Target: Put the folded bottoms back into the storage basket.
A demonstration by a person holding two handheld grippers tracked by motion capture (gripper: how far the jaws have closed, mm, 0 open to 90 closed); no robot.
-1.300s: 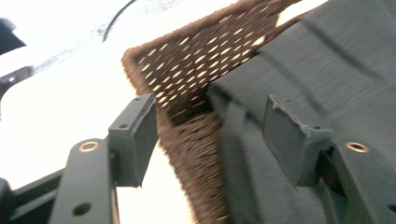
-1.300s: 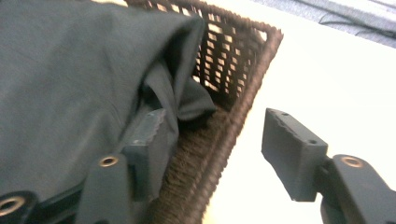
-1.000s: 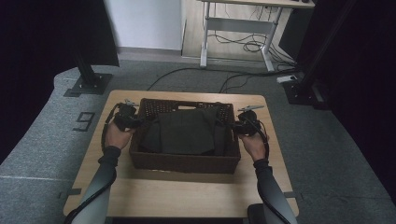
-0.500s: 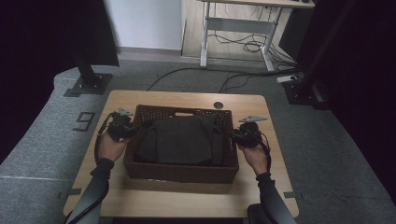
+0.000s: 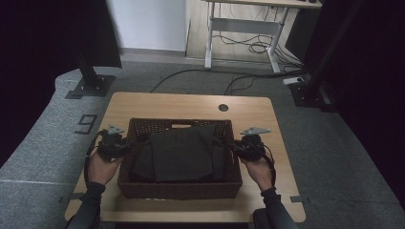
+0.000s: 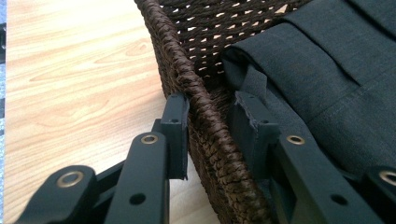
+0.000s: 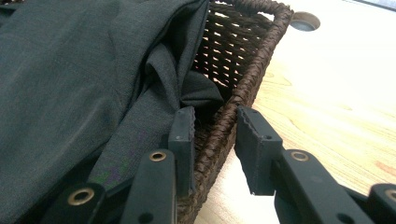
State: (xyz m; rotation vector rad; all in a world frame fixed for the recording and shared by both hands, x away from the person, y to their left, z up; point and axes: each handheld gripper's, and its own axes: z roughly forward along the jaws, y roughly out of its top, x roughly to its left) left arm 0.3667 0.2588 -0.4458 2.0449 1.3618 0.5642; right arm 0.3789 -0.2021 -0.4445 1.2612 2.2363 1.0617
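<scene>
Gripping the wicker basket on the bench, left gripper and right gripper seem clamped on opposite rims; uneven pulling could slip one grip, tipping the dark garment inside.

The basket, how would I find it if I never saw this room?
Look at the light wooden table. In its middle sits a dark brown, rectangular woven wicker basket with folded dark grey cloth inside. It is the table's one big woven thing, gripped at both short ends by black tools.
</scene>
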